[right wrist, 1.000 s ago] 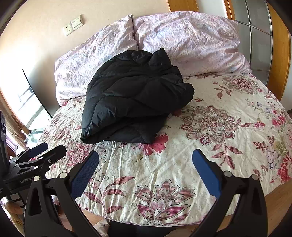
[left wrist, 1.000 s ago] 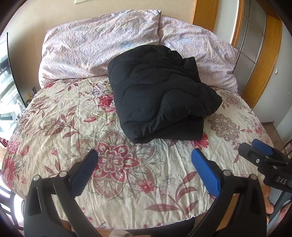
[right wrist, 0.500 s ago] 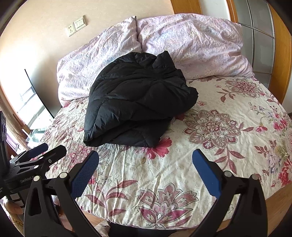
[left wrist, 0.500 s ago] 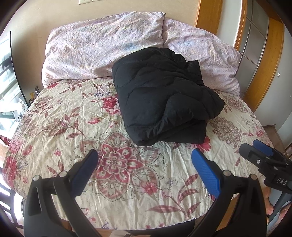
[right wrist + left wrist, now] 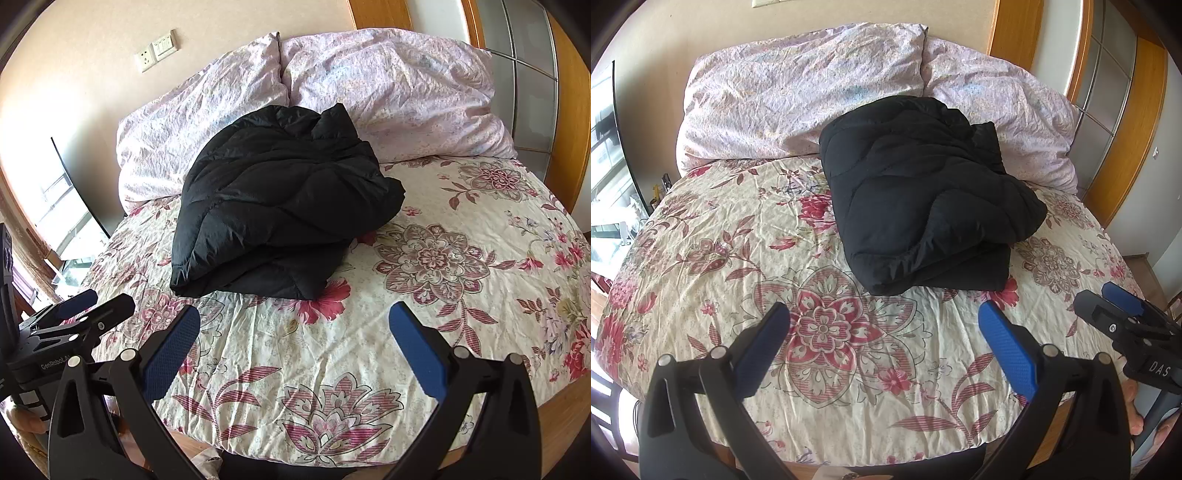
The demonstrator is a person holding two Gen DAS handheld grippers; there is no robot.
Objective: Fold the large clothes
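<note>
Lit brightly by daylight from the blown-out window at the left, washing the wall in pale glare and paling the near side of the bedspread. Cast only soft, short shadows under the black jacket, its quilting nearly lost in dark tone in the left view, clearer in the right. Stayed sharp throughout, though bent hard by fisheye, with black vignetted corners.
</note>
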